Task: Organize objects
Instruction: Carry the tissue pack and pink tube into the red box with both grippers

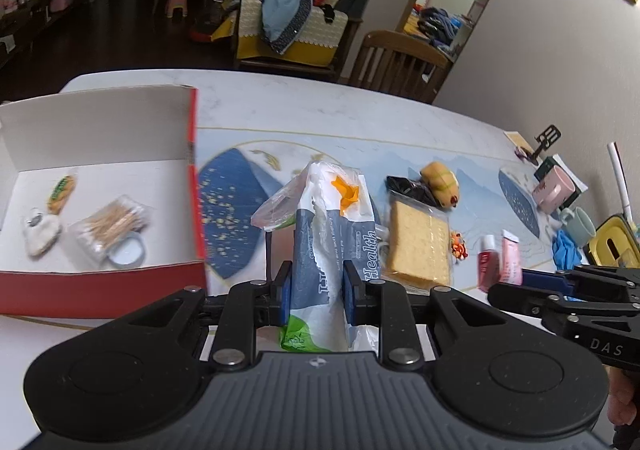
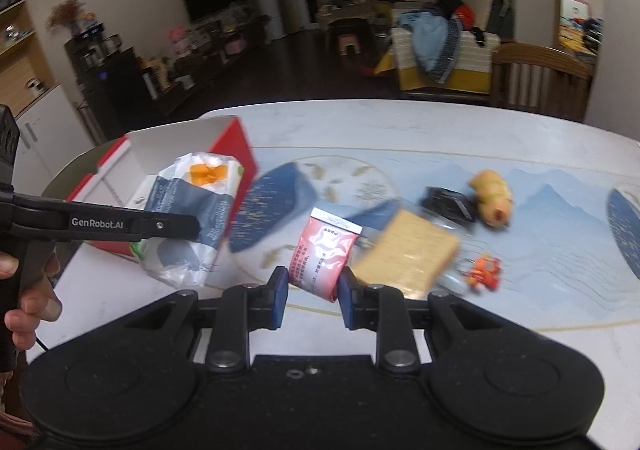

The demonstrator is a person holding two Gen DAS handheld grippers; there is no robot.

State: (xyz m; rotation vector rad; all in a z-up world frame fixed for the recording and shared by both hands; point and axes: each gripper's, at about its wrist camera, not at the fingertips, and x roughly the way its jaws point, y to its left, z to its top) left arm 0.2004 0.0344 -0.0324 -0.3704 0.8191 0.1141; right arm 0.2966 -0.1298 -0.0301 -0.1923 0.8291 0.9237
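Red-walled box (image 1: 100, 286): open-topped, at the left edge of the table (image 1: 320, 102); white interior.
Already in box: cotton-swab pack (image 1: 116, 228), tape roll (image 1: 127, 252), white plush item (image 1: 40, 232), small bread-shaped toy (image 1: 61, 192); floor room remaining along the far wall.
Left gripper (image 1: 316, 286): clenched on a blue-and-white tissue pack (image 1: 320, 234), raised clear of the table, just right of the box's near right corner.
Right gripper (image 2: 313, 296): clenched on a red-and-white sachet (image 2: 324, 254), raised above the mat, well right of the box.
Left on table: wrapped cracker block (image 1: 418, 246), hot-dog plush (image 1: 440, 180), black packet (image 1: 408, 188), orange figurine (image 1: 458, 244), two pink tubes (image 1: 500, 260), all mid-mat.
Right edge, purpose unclear: pink mug (image 1: 554, 188), grey-green mug (image 1: 578, 226), blue cloth (image 1: 564, 252), yellow case (image 1: 614, 246).
Progress, judged: under halfway; two items in transit, at least six unplaced.
Box right wall: upright, between tissue pack and interior; clearance over the rim required before lowering.
Open room: bare strip along the far table edge; near edge in front of the box also bare.
Gripper spacing: close side by side; simultaneous entry into the box judged tight, collision risk at the right wall.
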